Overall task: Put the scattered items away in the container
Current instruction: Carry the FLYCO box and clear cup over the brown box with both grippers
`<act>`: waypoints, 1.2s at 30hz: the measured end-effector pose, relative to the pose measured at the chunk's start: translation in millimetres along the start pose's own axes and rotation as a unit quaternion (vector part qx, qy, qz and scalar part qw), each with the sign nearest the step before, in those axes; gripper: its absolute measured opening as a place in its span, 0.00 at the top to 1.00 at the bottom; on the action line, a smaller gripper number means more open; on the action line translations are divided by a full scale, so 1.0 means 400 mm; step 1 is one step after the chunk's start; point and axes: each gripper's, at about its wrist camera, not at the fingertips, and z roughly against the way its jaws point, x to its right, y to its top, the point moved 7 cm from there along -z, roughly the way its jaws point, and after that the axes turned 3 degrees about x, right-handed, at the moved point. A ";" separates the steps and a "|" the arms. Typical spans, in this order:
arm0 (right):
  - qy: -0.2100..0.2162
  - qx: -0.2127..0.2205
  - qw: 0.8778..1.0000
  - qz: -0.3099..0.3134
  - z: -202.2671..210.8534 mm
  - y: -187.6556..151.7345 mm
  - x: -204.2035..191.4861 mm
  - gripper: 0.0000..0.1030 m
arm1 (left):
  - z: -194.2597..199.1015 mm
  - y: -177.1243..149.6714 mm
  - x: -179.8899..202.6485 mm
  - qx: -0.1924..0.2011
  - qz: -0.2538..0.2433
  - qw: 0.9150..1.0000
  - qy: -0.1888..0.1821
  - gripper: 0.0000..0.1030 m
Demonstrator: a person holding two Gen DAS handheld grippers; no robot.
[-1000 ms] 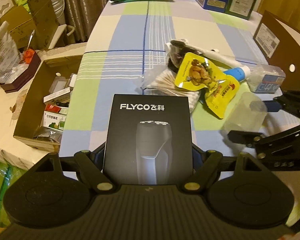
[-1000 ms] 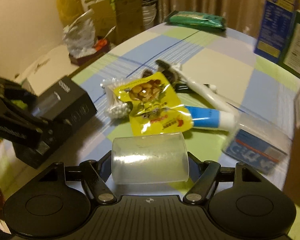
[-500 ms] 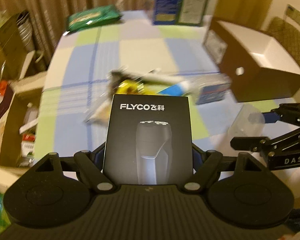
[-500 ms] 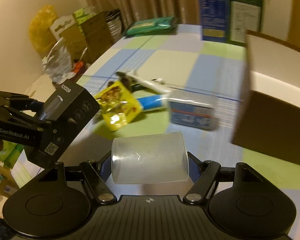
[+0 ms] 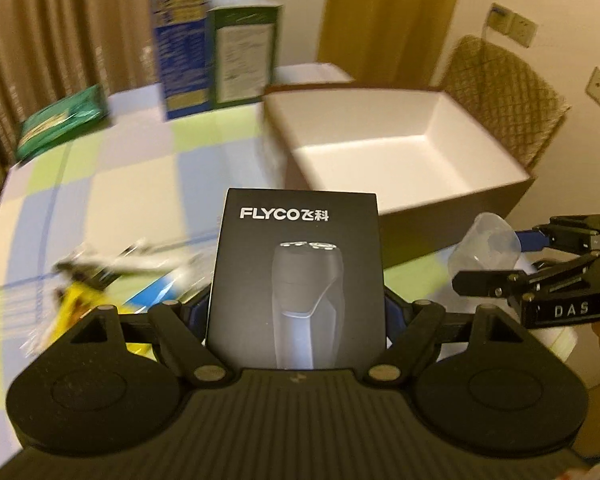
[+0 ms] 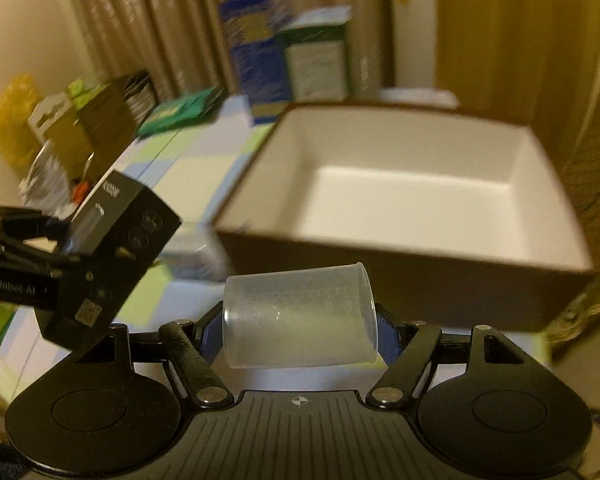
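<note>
A: We have 2 items up off the bench: our left gripper [image 5: 296, 308] has its jaws pinching the black shaver box [image 5: 298, 276], the right gripper [image 6: 300, 330] pinching the clear cup [image 6: 300, 316] on its side, both just short of the open container [image 6: 412, 196].

B: We judge the box stiff and light, best gripped across its flat sides; the cup thin, slick and easily squashed. We read "FLYCO" on the box, "DAS" and "GenRobot.AI" on the grippers.

Home dining room: curtains [image 5: 60, 20], checked tablecloth [image 5: 132, 168], chair [image 5: 504, 92].
</note>
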 end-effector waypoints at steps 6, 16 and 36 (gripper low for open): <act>-0.023 0.031 0.999 0.001 0.039 0.078 0.165 0.32 | -0.088 0.111 0.147 0.023 -0.010 1.000 -0.012 0.26; -0.023 0.023 0.999 0.032 -0.075 0.176 0.338 0.32 | -0.283 0.281 0.245 0.028 0.016 0.999 0.022 0.26; -0.002 -0.088 0.993 0.081 -0.296 0.171 0.410 0.32 | -0.559 0.217 0.223 -0.103 0.072 0.987 0.096 0.26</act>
